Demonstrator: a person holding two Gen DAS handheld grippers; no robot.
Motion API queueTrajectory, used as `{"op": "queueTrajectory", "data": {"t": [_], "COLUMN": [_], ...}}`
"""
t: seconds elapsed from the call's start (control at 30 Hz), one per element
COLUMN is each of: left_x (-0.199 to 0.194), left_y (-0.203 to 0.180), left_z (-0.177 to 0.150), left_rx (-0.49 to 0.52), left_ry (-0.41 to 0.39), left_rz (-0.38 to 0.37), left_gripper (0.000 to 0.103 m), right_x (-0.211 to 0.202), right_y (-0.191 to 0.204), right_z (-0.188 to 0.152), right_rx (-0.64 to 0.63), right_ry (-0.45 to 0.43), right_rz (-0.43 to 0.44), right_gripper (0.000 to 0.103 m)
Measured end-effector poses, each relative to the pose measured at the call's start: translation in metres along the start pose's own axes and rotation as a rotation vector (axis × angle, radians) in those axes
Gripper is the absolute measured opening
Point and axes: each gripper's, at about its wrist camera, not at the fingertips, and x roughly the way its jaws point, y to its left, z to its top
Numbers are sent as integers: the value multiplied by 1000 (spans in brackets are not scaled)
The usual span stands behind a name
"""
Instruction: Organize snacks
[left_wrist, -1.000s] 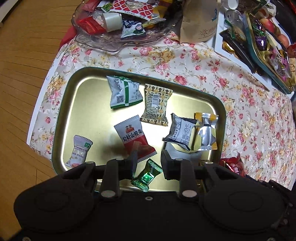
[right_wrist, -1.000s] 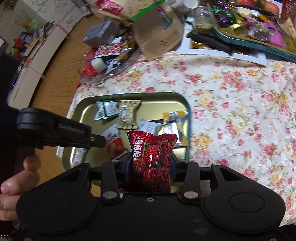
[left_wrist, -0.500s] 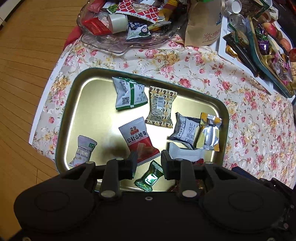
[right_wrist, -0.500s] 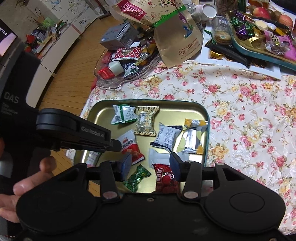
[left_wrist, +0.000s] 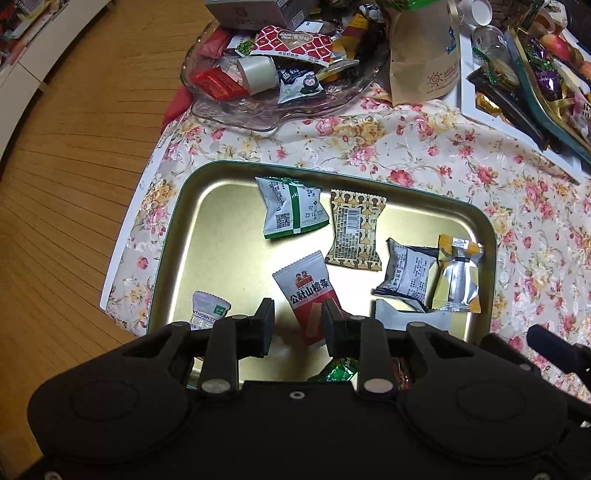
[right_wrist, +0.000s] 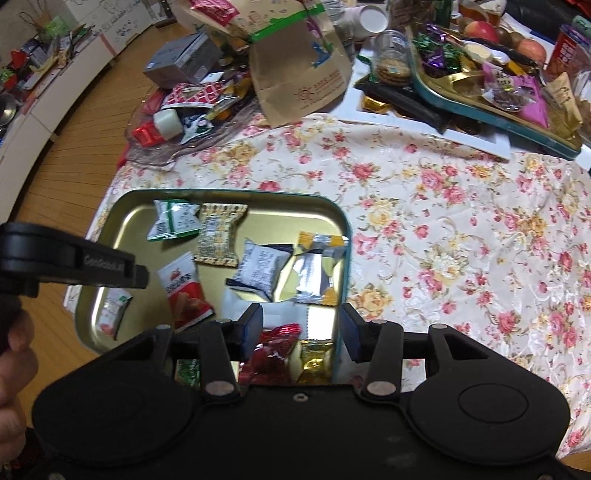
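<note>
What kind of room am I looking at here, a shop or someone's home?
Most likely a home living room. A floral tablecloth covers a low table on a wooden floor, crowded with a gold tray of wrapped snacks, a glass dish and a paper bag.

A floral tablecloth (right_wrist: 461, 229) is covering the worktop. A brown paper bag (right_wrist: 306, 70) is standing at its far edge, a grey box (right_wrist: 181, 61) is sitting beside it, and wooden flooring (left_wrist: 66, 177) is showing alongside.
</note>
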Motion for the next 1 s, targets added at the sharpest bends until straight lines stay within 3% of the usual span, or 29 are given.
{"op": "queueTrajectory", "data": {"t": [0.3, 1.0], "left_x": [1, -1], "left_y": [-8, -8], "left_z": [-3, -5], "left_rx": [32, 38], "left_ry": [-15, -21], "left_rz": [50, 50], "left_gripper": [38, 38], "right_x": [5, 9], "right_y": [-10, -9], "right_z": [5, 6], "right_rx": [47, 39], "right_ry": [2, 13], "right_rz": [-34, -35], "right_gripper": [48, 48]}}
